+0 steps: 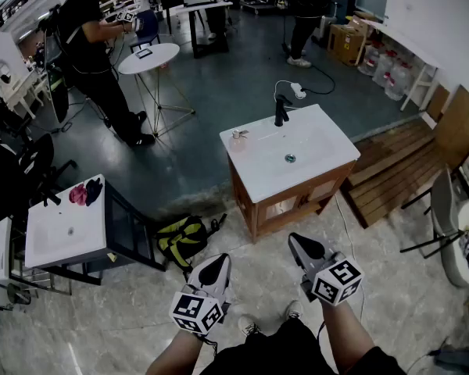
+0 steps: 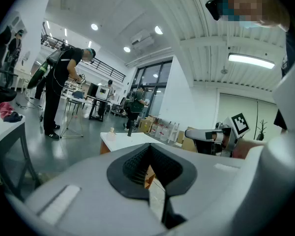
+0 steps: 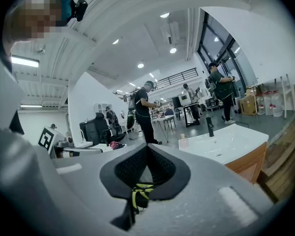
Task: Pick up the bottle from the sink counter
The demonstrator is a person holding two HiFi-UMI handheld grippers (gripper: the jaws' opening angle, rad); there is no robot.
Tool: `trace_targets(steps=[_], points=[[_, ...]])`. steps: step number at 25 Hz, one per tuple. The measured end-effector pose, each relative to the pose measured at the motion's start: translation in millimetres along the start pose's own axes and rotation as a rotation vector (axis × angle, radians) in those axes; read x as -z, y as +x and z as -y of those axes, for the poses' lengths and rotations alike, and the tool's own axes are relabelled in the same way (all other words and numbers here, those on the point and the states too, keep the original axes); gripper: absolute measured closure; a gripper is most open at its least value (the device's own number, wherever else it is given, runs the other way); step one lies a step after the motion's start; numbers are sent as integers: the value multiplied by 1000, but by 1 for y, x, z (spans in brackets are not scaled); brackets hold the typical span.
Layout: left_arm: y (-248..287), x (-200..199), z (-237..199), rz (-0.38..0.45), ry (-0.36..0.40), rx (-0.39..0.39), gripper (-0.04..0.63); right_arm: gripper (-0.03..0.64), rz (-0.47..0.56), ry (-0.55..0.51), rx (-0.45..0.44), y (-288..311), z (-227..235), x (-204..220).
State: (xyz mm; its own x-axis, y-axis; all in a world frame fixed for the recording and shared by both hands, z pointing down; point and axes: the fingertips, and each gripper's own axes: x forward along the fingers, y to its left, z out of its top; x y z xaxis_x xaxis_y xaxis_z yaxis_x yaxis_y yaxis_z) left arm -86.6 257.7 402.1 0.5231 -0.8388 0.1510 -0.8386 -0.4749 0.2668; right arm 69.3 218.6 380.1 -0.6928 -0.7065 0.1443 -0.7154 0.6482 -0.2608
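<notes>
White sink counter, small pale bottle upright at its left corner

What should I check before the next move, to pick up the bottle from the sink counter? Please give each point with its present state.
1. Bottle found: ok. The bottle stands upright at the back left corner of the sink counter.
2. Room around it: ok. The faucet stands apart from it.
3. Tools empty: ok. The left tool and the right tool hold nothing.
4. Jaws open for the grasp: not ok. Both are shut.
5. Bottle in reach: not ok. Both tools are well short of the counter.
6. Way clear: ok. The backpack lies left of it.
</notes>
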Motion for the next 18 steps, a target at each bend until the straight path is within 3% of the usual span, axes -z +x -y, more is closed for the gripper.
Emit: trace_targets(steps=[18], points=[[-6,-1,7,18,-4,23,592,615,33,15,-21,-6,-5,-3]])
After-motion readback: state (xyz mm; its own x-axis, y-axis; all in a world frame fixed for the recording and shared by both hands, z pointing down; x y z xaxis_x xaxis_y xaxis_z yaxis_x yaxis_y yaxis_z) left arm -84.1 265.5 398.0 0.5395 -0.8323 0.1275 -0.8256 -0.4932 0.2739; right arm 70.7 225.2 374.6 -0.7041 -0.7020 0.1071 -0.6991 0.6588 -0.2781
